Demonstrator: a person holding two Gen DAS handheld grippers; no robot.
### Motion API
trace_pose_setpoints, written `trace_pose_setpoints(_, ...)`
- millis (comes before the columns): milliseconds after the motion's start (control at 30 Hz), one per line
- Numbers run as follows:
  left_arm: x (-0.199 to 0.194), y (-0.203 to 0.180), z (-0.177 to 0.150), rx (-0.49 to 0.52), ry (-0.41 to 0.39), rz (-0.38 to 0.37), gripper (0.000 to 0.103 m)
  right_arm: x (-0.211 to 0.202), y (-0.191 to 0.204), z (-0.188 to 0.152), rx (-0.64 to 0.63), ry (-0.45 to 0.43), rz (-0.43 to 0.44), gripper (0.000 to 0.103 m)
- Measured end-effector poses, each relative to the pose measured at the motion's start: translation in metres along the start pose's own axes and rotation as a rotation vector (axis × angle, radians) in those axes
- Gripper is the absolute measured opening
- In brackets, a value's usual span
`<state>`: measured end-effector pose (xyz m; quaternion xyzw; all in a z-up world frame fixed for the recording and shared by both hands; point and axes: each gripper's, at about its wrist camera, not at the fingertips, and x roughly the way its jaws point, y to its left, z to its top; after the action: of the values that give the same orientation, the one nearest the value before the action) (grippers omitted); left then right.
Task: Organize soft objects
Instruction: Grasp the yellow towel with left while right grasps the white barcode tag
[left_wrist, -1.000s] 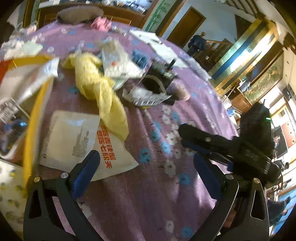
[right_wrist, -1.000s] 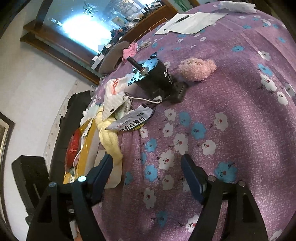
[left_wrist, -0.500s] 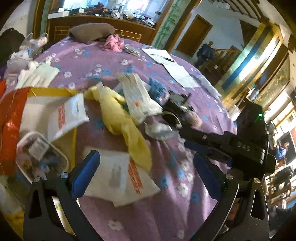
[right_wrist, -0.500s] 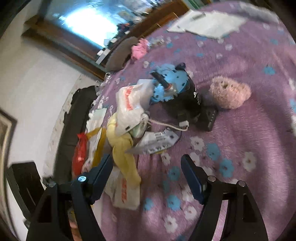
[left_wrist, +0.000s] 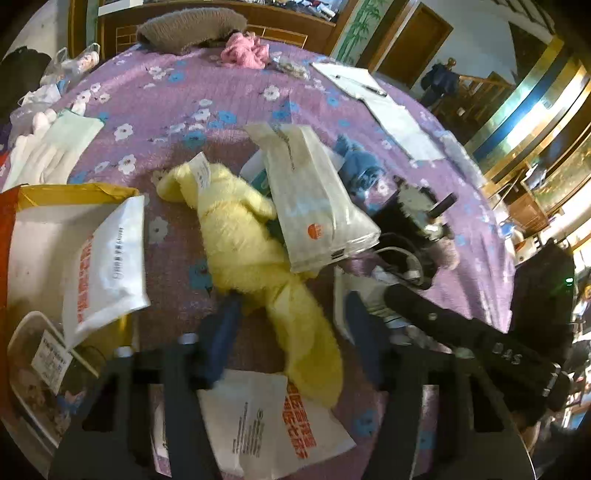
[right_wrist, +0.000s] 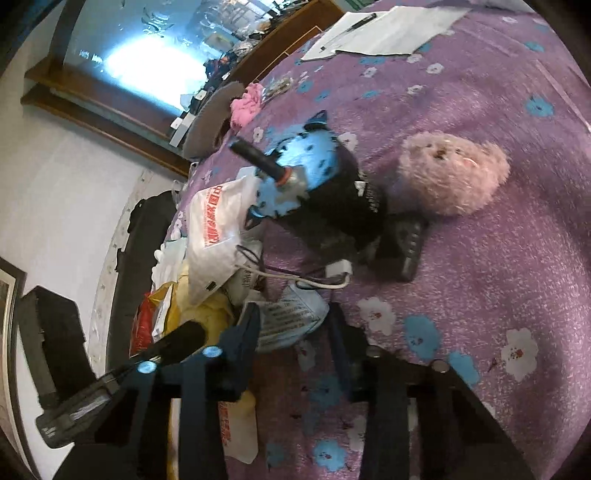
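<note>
Grippers (left_wrist: 291, 325) (right_wrist: 295, 325) straddling yellow plush (left_wrist: 236, 236), sachet (right_wrist: 288, 321)

You're in a lived-in home, at a cluttered table in a big family room.

You've got a purple cloth with blue and white flowers (left_wrist: 207, 88) under you, strewn with a yellow plush toy (left_wrist: 240, 236), a pink fuzzy teddy (right_wrist: 452, 171) and white printed plastic bags (left_wrist: 314, 199). Behind it there's a dark wooden sideboard (left_wrist: 288, 22), a brown wooden door (left_wrist: 413, 40), a wooden staircase railing (left_wrist: 480, 88) and a bamboo painting (left_wrist: 354, 33).
</note>
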<state>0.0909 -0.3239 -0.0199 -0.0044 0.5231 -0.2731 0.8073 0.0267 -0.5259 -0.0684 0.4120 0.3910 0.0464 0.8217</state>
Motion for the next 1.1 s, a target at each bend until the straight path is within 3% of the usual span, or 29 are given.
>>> trace_pose_setpoints(67, 0.003, -0.001, -0.001, 0.01, 0.01, -0.006, 0.021, -0.001, -0.001, -0.001, 0.003, -0.001, -0.004, 0.023)
trace_pose_setpoints(167, 0.002, 0.003, -0.008, -0.01, 0.024, -0.036, 0.012, -0.001, 0.001, -0.004, -0.004, -0.001, -0.005, 0.017)
trace_pose_setpoints(567, -0.049, -0.007, -0.049, -0.012, -0.004, -0.169, 0.009, -0.023, -0.002, -0.029, -0.003, 0.007, 0.048, 0.011)
trace_pose_setpoints(733, -0.061, -0.022, -0.076, 0.031, 0.027, -0.232, 0.01, -0.054, -0.008, -0.048, -0.037, -0.05, 0.024, 0.011)
trace_pose_setpoints(967, -0.055, -0.037, -0.095, 0.101, 0.079, -0.2, 0.01, -0.055, -0.009, -0.035, -0.082, -0.081, -0.002, 0.011)
trace_pose_setpoints(1033, -0.057, -0.038, -0.094, 0.122, 0.058, -0.189, 0.01, -0.051, -0.01, -0.032, -0.088, -0.095, -0.02, 0.011)
trace_pose_setpoints(1100, -0.06, -0.037, -0.089, 0.12, 0.044, -0.195, 0.018, -0.047, -0.012, -0.03, -0.092, -0.099, -0.023, 0.011)
